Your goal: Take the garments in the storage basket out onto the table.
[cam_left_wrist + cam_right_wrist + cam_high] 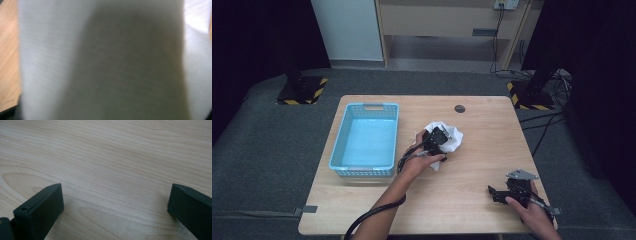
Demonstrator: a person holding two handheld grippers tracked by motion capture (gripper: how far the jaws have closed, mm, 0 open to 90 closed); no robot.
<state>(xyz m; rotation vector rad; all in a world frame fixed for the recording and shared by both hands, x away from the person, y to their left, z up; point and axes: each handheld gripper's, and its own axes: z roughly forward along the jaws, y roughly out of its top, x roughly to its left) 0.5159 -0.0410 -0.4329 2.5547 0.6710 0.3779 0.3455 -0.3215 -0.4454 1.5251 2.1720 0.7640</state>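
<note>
Wooden tabletop [472,165] on grey floor, dark curtains at sides. White cloth [451,136] crumpled near tabletop centre, right of blue basket [365,141]. Left gripper [436,141] pushed into cloth; its jaws buried, spread or pinching cannot tell. Left gripper view: blurred white fabric [105,62] pressed against lens. Right gripper [504,192] low at near right corner, jaws spread over bare wood, tips cropped.

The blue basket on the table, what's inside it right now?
Nothing shows inside the blue basket: its pale floor looks bare. The near wall hides a strip of the floor just behind it. The white cloth lies on the table to its right, with the left hand-held gripper on it.
</note>
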